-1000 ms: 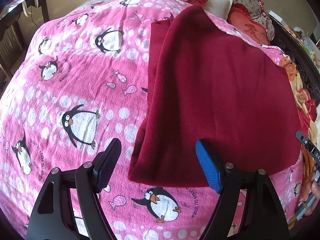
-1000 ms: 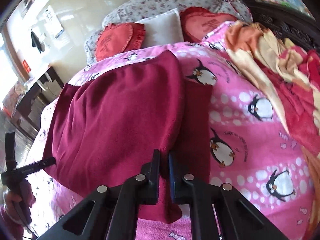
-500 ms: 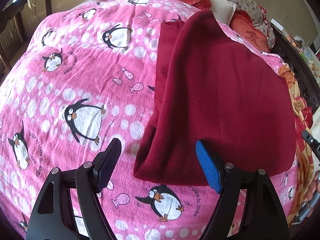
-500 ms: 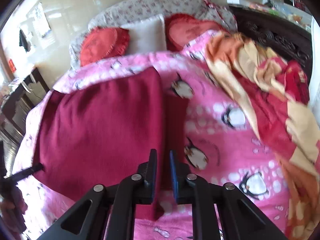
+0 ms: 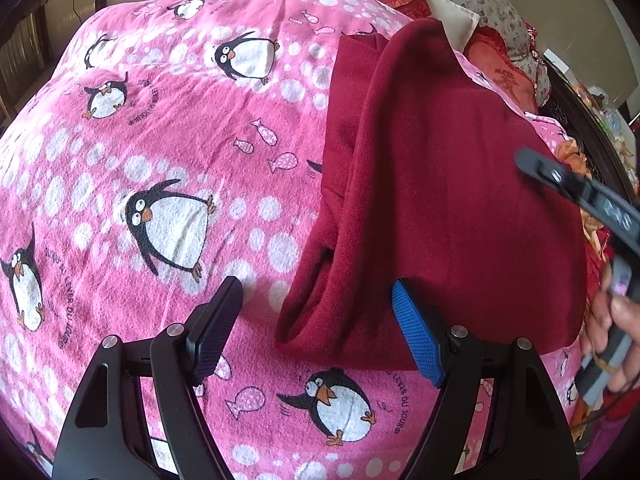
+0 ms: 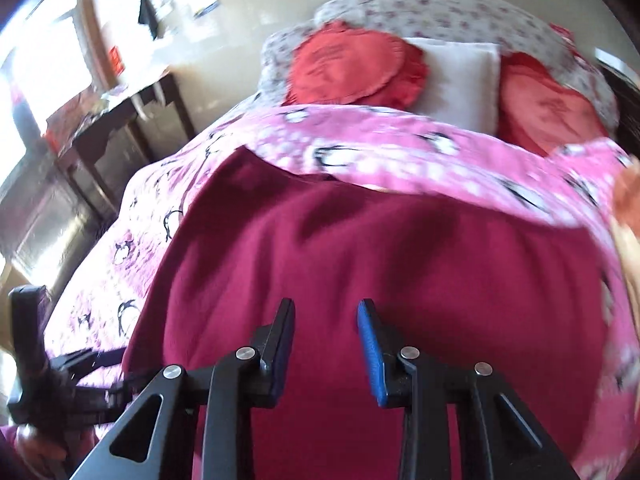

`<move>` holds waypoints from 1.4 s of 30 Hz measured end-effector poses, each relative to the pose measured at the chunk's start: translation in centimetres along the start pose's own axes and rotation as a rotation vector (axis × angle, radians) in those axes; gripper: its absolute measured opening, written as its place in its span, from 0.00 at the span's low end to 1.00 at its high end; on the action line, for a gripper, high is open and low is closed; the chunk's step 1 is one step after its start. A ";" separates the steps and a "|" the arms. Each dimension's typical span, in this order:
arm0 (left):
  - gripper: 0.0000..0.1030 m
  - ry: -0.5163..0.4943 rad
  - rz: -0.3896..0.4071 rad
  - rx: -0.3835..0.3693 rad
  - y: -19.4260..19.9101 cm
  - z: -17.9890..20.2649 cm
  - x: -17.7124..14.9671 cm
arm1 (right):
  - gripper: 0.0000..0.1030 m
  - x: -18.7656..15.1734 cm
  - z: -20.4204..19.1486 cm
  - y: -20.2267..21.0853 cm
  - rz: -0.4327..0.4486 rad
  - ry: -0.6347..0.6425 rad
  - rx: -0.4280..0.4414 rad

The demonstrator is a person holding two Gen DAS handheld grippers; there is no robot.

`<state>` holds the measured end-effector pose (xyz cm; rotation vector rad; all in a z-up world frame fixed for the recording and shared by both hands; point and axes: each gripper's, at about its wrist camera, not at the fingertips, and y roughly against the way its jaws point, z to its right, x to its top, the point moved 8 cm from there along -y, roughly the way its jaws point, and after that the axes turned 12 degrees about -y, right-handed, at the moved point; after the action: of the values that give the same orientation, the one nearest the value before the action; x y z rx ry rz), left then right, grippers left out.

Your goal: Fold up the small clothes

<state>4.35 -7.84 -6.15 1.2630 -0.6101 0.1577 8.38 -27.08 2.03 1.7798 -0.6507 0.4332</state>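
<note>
Dark red garment (image 5: 460, 208) lies folded on a pink penguin-print blanket (image 5: 160, 140) covering the bed; in the left wrist view its layered folded edge runs down the left side, with a narrower under-layer showing beside the top layer along that edge. Near hem sits just ahead of the left claw (image 5: 316, 332). Left claw: fingers spread wide, nothing between them; the black finger is over bare blanket, the blue-padded finger (image 5: 416, 336) is at the garment's near hem, contact cannot be confirmed. The right claw appears at the right edge of this view as a dark bar over the garment's far side, with the person's right hand (image 5: 612, 328) on its handle. Right wrist view is motion-blurred. Right claw (image 6: 326, 344): fingers parted with a clear gap, holding nothing, positioned above the garment's (image 6: 380, 260) surface; height above the cloth cannot be judged. The left claw's body (image 6: 60, 380) shows at lower left of that view, at the garment's corner. At the head of the bed: red round cushions (image 6: 352, 68) flanking a white pillow (image 6: 460, 80), backed by floral fabric.
</note>
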 end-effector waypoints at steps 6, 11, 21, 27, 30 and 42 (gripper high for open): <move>0.76 -0.005 0.011 0.000 -0.2 0.2 0.0 | 0.30 1.9 -3.1 -5.8 -0.093 0.045 0.007; 0.76 -0.009 0.018 -0.015 -0.3 0.1 0.2 | 0.30 2.8 -4.7 -6.8 -0.080 0.084 -0.043; 0.77 -0.009 0.043 -0.037 -0.1 0.2 -0.1 | 0.30 4.5 -9.3 -8.0 -0.072 0.136 0.017; 0.76 0.036 0.071 -0.115 0.2 -0.7 0.0 | 0.31 5.3 -10.5 -10.2 -0.129 0.138 -0.047; 0.76 0.047 0.086 -0.129 0.2 -0.9 0.1 | 0.42 5.2 -11.3 -9.5 -0.118 0.157 -0.072; 0.77 0.038 0.115 -0.150 0.6 -0.8 -0.7 | 0.65 2.0 -13.1 -9.2 -0.156 0.173 -0.123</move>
<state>3.82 -6.74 -6.12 1.0781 -0.6499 0.2266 16.12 -13.03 0.18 1.6423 -0.4054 0.4259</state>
